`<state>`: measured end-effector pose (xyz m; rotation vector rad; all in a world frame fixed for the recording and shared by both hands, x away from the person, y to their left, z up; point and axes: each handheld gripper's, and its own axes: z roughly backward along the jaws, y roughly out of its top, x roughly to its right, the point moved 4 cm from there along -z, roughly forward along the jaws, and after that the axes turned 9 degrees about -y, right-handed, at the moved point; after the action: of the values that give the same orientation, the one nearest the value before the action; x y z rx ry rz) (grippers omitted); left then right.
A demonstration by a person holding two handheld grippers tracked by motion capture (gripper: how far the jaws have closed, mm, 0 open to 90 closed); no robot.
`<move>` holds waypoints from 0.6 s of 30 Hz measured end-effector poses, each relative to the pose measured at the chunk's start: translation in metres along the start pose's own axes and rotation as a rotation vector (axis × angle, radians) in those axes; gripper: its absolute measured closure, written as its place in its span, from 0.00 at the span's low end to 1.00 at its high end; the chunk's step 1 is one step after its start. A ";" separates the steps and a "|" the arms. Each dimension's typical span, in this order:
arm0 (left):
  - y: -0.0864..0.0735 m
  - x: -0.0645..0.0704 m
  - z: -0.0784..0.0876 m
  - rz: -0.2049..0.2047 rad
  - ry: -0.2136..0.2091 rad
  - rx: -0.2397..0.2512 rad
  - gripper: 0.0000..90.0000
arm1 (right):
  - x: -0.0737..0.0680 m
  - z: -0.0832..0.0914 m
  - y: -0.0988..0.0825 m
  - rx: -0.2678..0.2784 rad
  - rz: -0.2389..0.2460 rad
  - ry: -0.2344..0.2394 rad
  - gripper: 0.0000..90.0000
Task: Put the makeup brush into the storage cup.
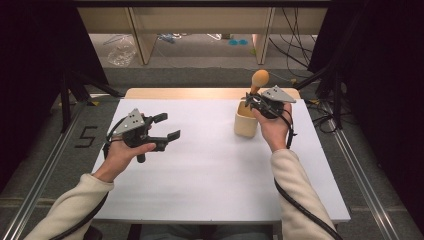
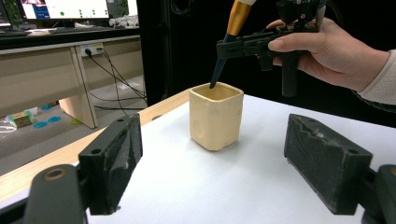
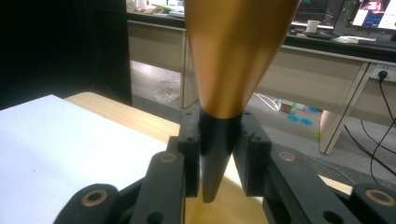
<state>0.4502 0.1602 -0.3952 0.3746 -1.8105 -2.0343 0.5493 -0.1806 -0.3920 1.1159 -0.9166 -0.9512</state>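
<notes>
On the near left of the desk (image 1: 210, 170) the left gripper (image 1: 162, 132) hovers just above the white top with its jaws spread wide and nothing between them; in the left gripper view they frame the cup (image 2: 215, 115) from well short of it. It has no part in the step as things stand and does best to stay clear, ready to steady the cup if it shifts. Farther back on the right, the right gripper (image 1: 256, 102) has its jaws closed on the dark tapered end of the brush (image 1: 258, 81), whose orange handle rises above them. The dark tip points down over the cup's mouth, close to the far rim, about level with it. The step looks like lowering the brush into the cup. To do it well, centre the tip over the opening first, then go straight down, so the tip does not catch the rim and tip the light-looking cup. Let go only once the brush rests inside.
</notes>
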 end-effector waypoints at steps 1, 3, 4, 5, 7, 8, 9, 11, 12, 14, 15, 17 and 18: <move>0.000 0.000 0.000 0.001 0.000 0.000 0.22 | 0.000 0.000 0.000 0.001 -0.001 -0.002 0.84; 0.000 0.000 0.000 0.002 -0.001 0.001 0.22 | 0.001 0.000 -0.001 -0.001 0.000 -0.004 0.84; 0.000 0.000 0.000 0.003 -0.001 0.001 0.22 | 0.001 0.000 -0.001 0.000 0.006 -0.005 0.84; 0.000 0.000 0.000 0.003 -0.002 0.001 0.22 | 0.002 0.000 -0.001 0.005 0.014 -0.010 0.84; 0.000 0.000 0.000 0.003 -0.001 0.001 0.22 | 0.001 -0.001 -0.002 -0.004 0.010 -0.003 0.84; 0.000 0.000 0.000 0.005 0.000 0.002 0.21 | 0.002 -0.001 -0.003 -0.003 0.015 -0.015 0.84; 0.000 0.000 0.000 0.003 0.001 0.002 0.22 | 0.003 -0.001 -0.003 0.002 0.024 -0.023 0.84; 0.000 0.000 0.000 0.002 -0.001 0.002 0.22 | 0.003 -0.001 -0.003 -0.003 0.035 -0.027 0.84; 0.000 0.001 -0.001 0.001 -0.004 -0.001 0.22 | 0.004 -0.001 -0.003 -0.002 0.035 -0.028 0.84; -0.001 0.001 -0.001 0.001 -0.006 -0.001 0.22 | 0.002 0.000 -0.004 -0.029 0.019 -0.016 0.84; -0.001 0.001 -0.001 0.000 -0.006 -0.002 0.21 | 0.003 -0.001 -0.004 -0.016 0.039 -0.025 0.84; -0.001 0.001 -0.001 0.001 -0.006 -0.001 0.21 | 0.003 -0.002 -0.005 -0.018 0.043 -0.028 0.84; -0.001 0.001 -0.001 0.001 -0.006 -0.001 0.22 | 0.003 -0.002 -0.005 -0.020 0.040 -0.032 0.84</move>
<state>0.4497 0.1585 -0.3962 0.3675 -1.8126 -2.0384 0.5514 -0.1837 -0.3972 1.0647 -0.9500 -0.9455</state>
